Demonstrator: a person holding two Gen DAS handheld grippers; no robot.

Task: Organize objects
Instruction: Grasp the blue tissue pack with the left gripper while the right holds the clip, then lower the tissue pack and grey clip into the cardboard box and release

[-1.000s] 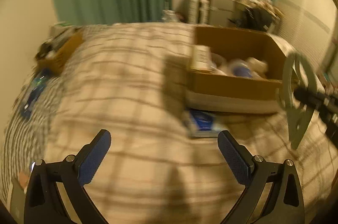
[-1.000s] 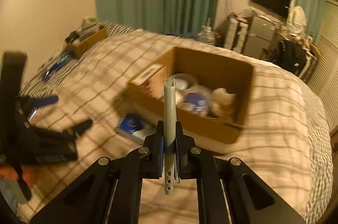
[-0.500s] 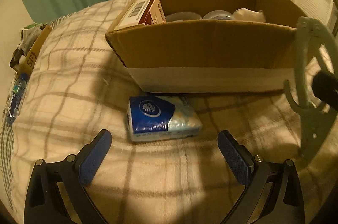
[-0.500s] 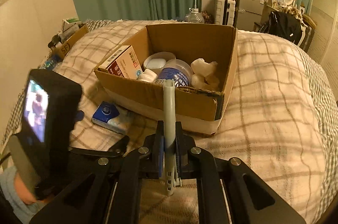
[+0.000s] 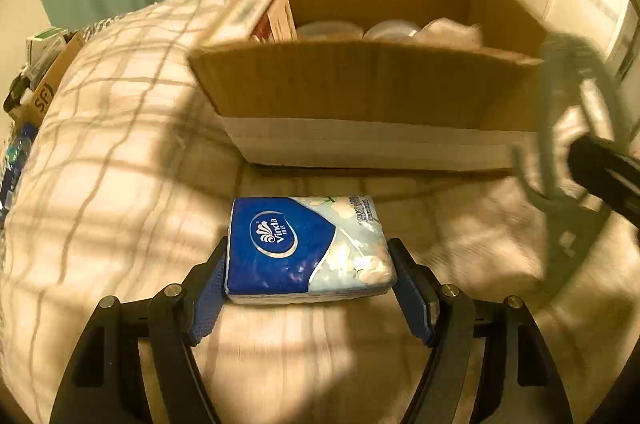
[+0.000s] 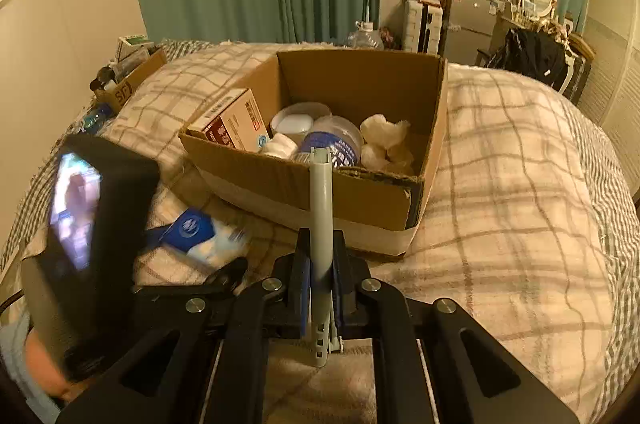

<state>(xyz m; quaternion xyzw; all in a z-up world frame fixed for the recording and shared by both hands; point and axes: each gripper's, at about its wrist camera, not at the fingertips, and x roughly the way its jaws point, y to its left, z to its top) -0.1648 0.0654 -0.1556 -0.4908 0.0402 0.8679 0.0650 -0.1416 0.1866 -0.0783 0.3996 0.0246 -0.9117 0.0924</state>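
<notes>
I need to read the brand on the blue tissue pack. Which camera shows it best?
The left wrist view: the tissue pack fills the centre, label up, between the left gripper's blue pads. In the right wrist view the pack is small, blurred and partly hidden.

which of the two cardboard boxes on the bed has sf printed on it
The small cardboard box at the bed's far left edge, crammed with clutter. The big open box in the middle shows no lettering on its outside.

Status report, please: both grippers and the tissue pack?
Left gripper closed on blue Vinda tissue pack. Right gripper clamps grey plastic hanger. Brown cardboard box directly ahead.
</notes>
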